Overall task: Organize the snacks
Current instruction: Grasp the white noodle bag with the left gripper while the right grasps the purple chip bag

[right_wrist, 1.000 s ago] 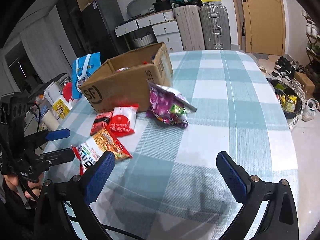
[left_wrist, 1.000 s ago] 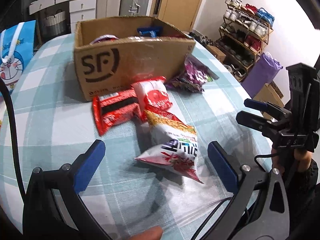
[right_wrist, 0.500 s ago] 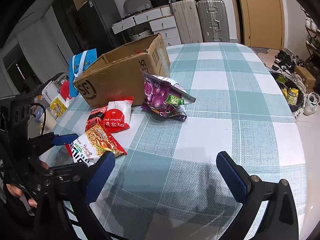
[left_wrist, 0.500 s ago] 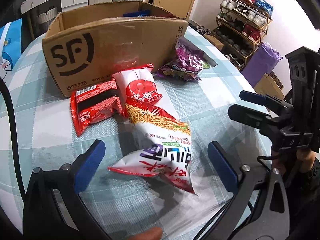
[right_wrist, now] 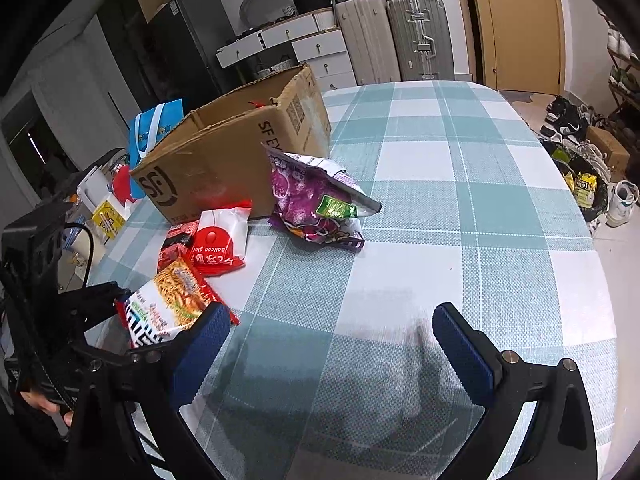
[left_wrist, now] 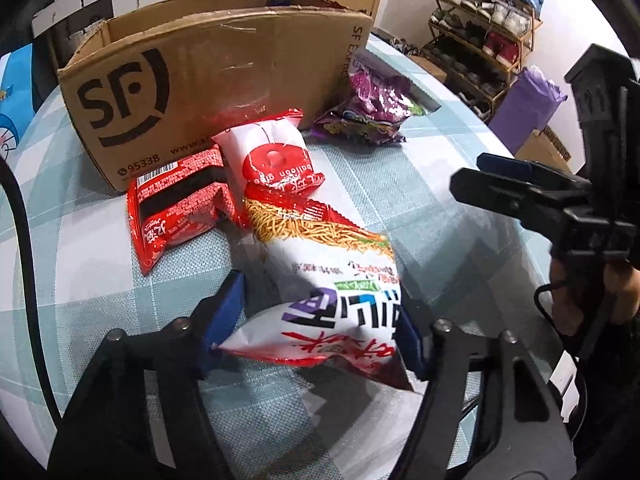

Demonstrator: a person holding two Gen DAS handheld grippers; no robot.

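A white and red noodle-snack bag (left_wrist: 332, 280) lies on the checked tablecloth, and my left gripper (left_wrist: 320, 320) has closed its blue pads on the bag's near end. The bag also shows in the right wrist view (right_wrist: 168, 304). Behind it lie a red-and-white balloon-print bag (left_wrist: 272, 160), a red packet (left_wrist: 176, 208) and a purple bag (left_wrist: 372, 108), all against the open SF cardboard box (left_wrist: 216, 72). My right gripper (right_wrist: 328, 340) is open and empty above bare cloth; it shows in the left wrist view (left_wrist: 508, 180).
A blue cartoon gift bag (right_wrist: 154, 132) stands left of the box. Suitcases (right_wrist: 396, 40) and white drawers stand behind the table. A shoe rack (left_wrist: 480, 20) and a purple bag (left_wrist: 524, 104) are on the floor to the right.
My left gripper moved forward over the noodle-snack bag and its pads closed onto the bag's near end. My right gripper stayed open and shifted slightly.
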